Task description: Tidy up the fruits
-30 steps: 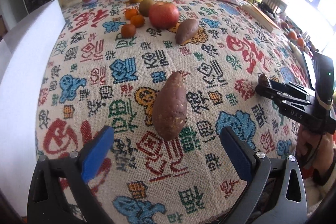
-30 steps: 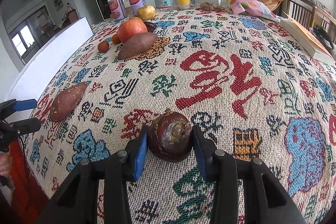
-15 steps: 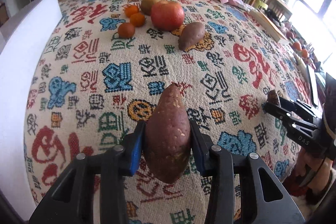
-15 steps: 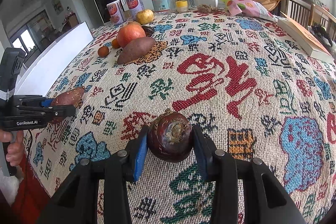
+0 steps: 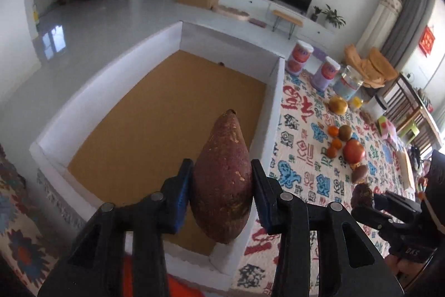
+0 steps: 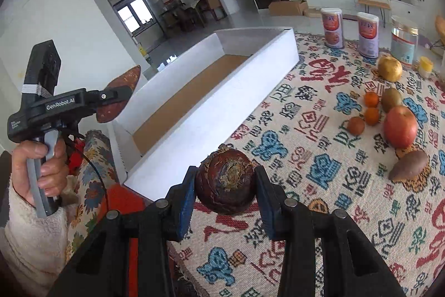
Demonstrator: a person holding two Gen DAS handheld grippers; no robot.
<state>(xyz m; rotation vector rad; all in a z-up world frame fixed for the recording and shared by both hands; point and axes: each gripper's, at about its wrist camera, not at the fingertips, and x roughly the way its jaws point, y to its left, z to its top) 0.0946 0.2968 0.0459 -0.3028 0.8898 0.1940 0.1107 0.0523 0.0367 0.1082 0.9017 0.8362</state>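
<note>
The left gripper [image 5: 222, 188] has a sweet potato [image 5: 222, 180] pinched between its blue fingers [image 5: 182, 199], pointed tip away from the camera, and it hangs in the air over the white box [image 5: 274, 107] with the brown cardboard floor. The fingers have just been closing, and the sweet potato is now clamped firmly between them. In the right wrist view the same gripper shows at the left edge, gripped by a hand [image 6: 41, 166] in a fluffy cream sleeve [image 6: 30, 238], the sweet potato poking out beyond the near corner of the box.

The right gripper [image 6: 225, 185] pinches a round, dark brown fruit [image 6: 225, 181] with a rough, scabby skin, lifted clear above the patterned cloth [image 6: 319, 185] on the worktop, just beside the long white wall of the box.

Out on the cloth, well apart from both grippers, sits the rest of the pile: a big red apple [image 6: 400, 125], three small oranges [image 6: 371, 99] close together, a kiwi [image 6: 390, 99], a yellow pear-like fruit [image 6: 389, 67] and a second sweet potato [image 6: 407, 164] lying just in front of the apple. Two cans [image 6: 332, 27] and a clear jar [image 6: 403, 45] stand at the far edge of the worktop.
</note>
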